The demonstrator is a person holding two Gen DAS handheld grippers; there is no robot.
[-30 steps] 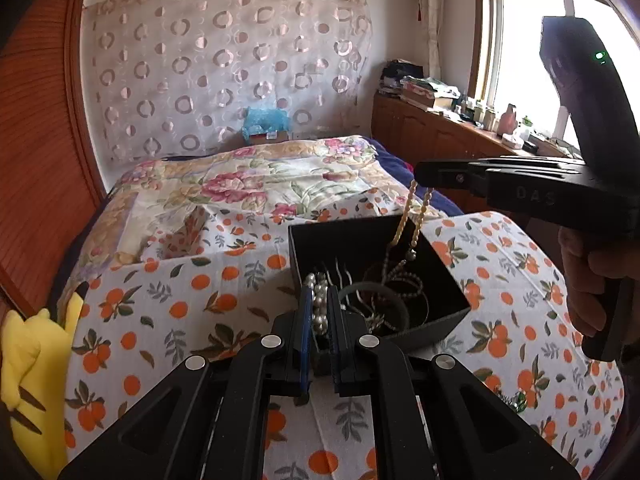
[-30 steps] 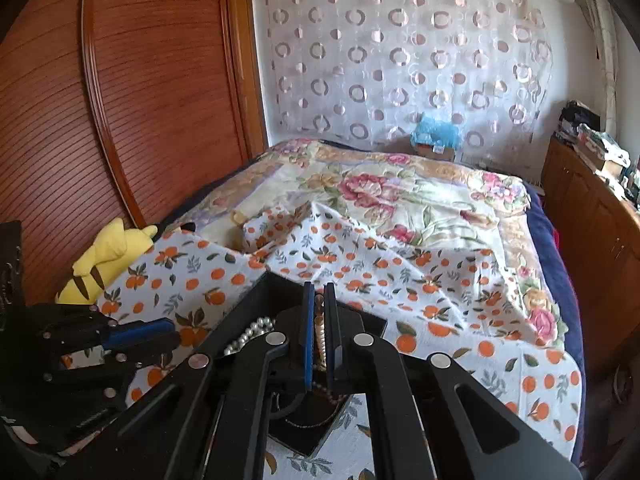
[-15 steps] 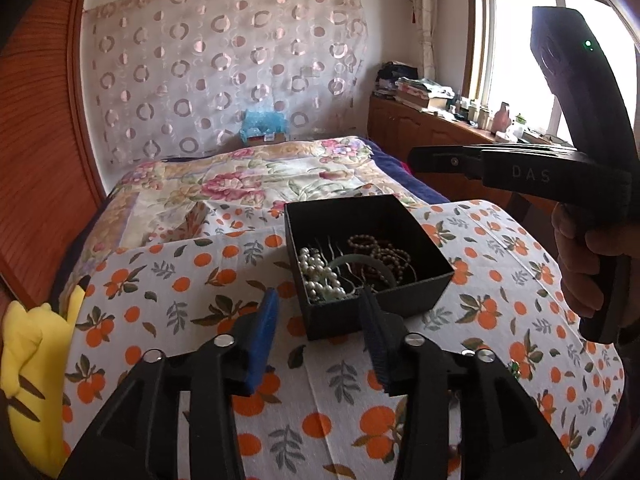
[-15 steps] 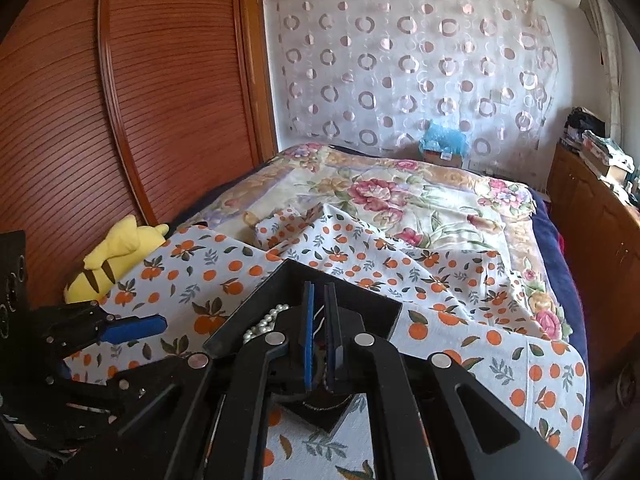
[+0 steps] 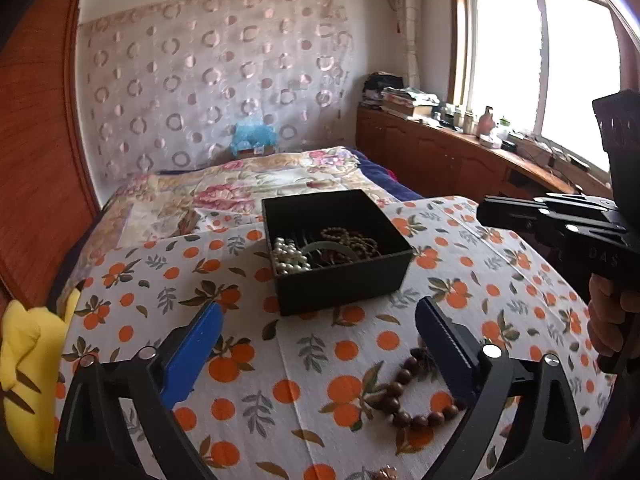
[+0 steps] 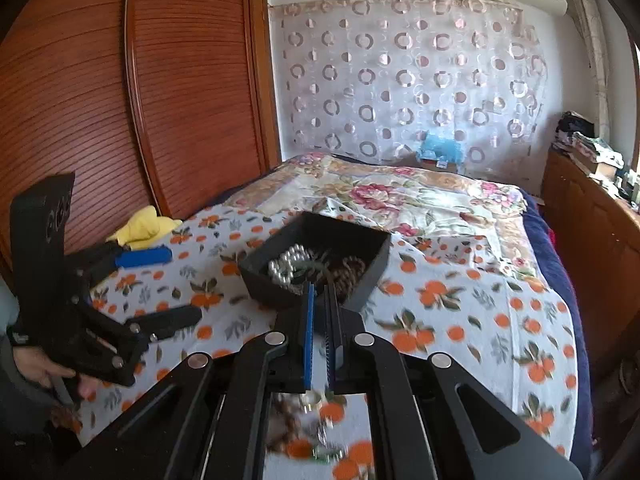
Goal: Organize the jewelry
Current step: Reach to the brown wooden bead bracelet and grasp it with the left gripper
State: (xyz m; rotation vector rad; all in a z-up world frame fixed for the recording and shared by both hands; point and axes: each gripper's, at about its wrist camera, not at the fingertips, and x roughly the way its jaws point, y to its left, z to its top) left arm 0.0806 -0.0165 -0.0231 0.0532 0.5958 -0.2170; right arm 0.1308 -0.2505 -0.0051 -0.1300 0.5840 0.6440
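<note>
- on the orange-print cloth (image 5: 256, 320): black jewelry box (image 5: 344, 280) holding pearls (image 5: 289, 258) and bead strands
- left gripper (image 5: 318, 326) just spread wide, empty, wooden bead bracelet (image 5: 404, 396) by its right finger
- right gripper (image 6: 320, 340) closed, empty

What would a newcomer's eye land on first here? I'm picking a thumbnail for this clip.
Probably the black box in the middle of the orange-print cloth, holding white pearls and brown bead strands. Next, the dark wooden bead bracelet lying loose on the cloth nearer the camera, just inside the right finger of the wide-open left gripper. The yellow plush toy at the left edge also pops.
</note>
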